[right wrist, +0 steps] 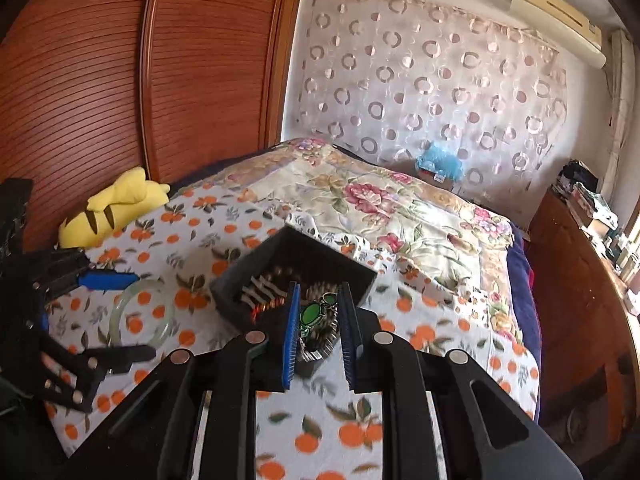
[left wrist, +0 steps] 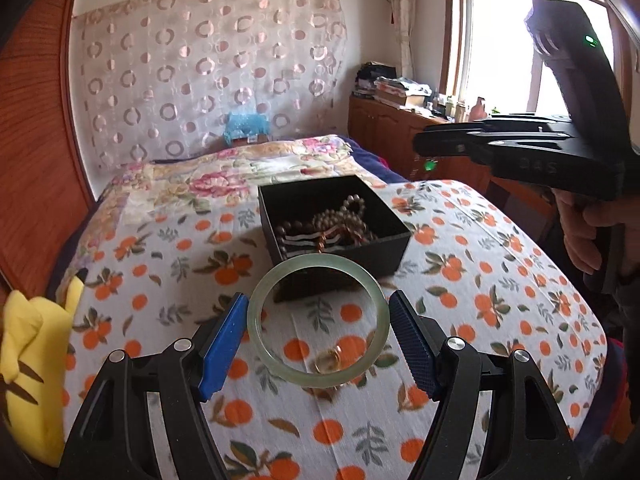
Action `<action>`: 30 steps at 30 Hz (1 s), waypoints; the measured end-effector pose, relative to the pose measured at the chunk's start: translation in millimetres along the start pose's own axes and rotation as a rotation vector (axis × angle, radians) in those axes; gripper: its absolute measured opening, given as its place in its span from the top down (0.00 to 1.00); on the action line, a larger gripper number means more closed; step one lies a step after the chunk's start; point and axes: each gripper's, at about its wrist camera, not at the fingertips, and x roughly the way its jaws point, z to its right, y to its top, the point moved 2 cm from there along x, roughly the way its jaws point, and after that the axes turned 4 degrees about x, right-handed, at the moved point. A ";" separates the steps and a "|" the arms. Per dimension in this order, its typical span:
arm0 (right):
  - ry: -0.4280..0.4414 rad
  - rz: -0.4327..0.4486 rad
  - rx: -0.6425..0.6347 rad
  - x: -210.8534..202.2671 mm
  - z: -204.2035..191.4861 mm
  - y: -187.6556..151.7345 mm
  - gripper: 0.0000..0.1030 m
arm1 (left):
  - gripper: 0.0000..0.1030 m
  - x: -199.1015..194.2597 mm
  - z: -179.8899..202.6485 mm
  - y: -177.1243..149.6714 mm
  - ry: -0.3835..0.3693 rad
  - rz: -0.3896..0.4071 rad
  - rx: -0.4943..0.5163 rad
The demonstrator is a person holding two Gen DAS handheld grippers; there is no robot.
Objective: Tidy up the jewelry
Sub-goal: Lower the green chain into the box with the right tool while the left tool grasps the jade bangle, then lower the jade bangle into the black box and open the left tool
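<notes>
A black open box [left wrist: 394, 246] sits on the orange-print cloth and holds several bead bracelets [left wrist: 340, 224]. My left gripper [left wrist: 318, 312] is shut on a pale green jade bangle [left wrist: 256, 312], held just above the cloth in front of the box. A small gold ring [left wrist: 330, 360] lies on the cloth below the bangle. My right gripper [right wrist: 318, 320] hovers over the box [right wrist: 240, 280] and is shut on a green-stoned piece of jewelry [right wrist: 314, 314]. The bangle also shows in the right wrist view [right wrist: 120, 308], with the left gripper's blue finger [right wrist: 106, 280] beside it.
A yellow plush toy [left wrist: 28, 344] lies at the cloth's left edge, also seen in the right wrist view [right wrist: 112, 204]. A floral quilt [left wrist: 224, 172] covers the bed behind the box. A wooden wardrobe [right wrist: 120, 80] stands at left, a wooden cabinet [left wrist: 384, 128] at right.
</notes>
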 end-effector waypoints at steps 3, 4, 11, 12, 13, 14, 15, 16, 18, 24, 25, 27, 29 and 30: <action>0.012 -0.005 0.019 11.3 2.7 8.3 0.80 | 0.33 3.9 -2.6 7.8 0.011 0.001 0.005; 0.020 -0.006 0.029 14.5 3.9 10.2 0.80 | 0.33 5.0 -3.7 9.5 0.015 0.001 0.007; 0.061 -0.037 0.084 39.8 5.8 13.0 0.80 | 0.33 14.0 -12.8 21.4 0.025 -0.005 0.005; 0.065 -0.040 0.089 42.8 5.2 12.3 0.79 | 0.33 15.2 -13.4 21.7 0.027 -0.007 0.005; 0.066 -0.042 0.097 45.7 5.5 11.6 0.79 | 0.33 17.5 -14.6 23.7 0.031 -0.010 0.007; 0.061 -0.044 0.099 48.0 5.9 11.1 0.79 | 0.33 19.9 -15.7 25.7 0.035 -0.013 0.008; 0.057 -0.047 0.097 50.1 5.4 10.2 0.79 | 0.33 21.4 -16.6 27.1 0.037 -0.015 0.008; 0.059 -0.050 0.098 51.9 5.0 9.7 0.79 | 0.33 24.0 -18.3 28.9 0.038 -0.019 0.006; 0.068 -0.054 0.103 53.9 5.8 7.8 0.79 | 0.33 27.8 -19.8 32.2 0.041 -0.023 0.006; 0.079 -0.053 0.126 55.7 13.5 5.3 0.53 | 0.33 36.6 -19.3 40.8 0.041 -0.028 0.013; 0.084 -0.049 0.134 55.7 16.8 3.8 0.53 | 0.33 39.4 -19.0 43.3 0.042 -0.029 0.017; 0.084 -0.045 0.147 55.6 22.9 0.3 0.53 | 0.33 45.2 -17.5 48.3 0.041 -0.027 0.021; 0.086 -0.037 0.162 54.9 30.2 -5.8 0.53 | 0.33 51.1 -16.1 52.8 0.041 -0.024 0.029; 0.083 -0.032 0.171 54.5 34.3 -9.9 0.53 | 0.33 55.2 -16.4 55.0 0.043 -0.023 0.031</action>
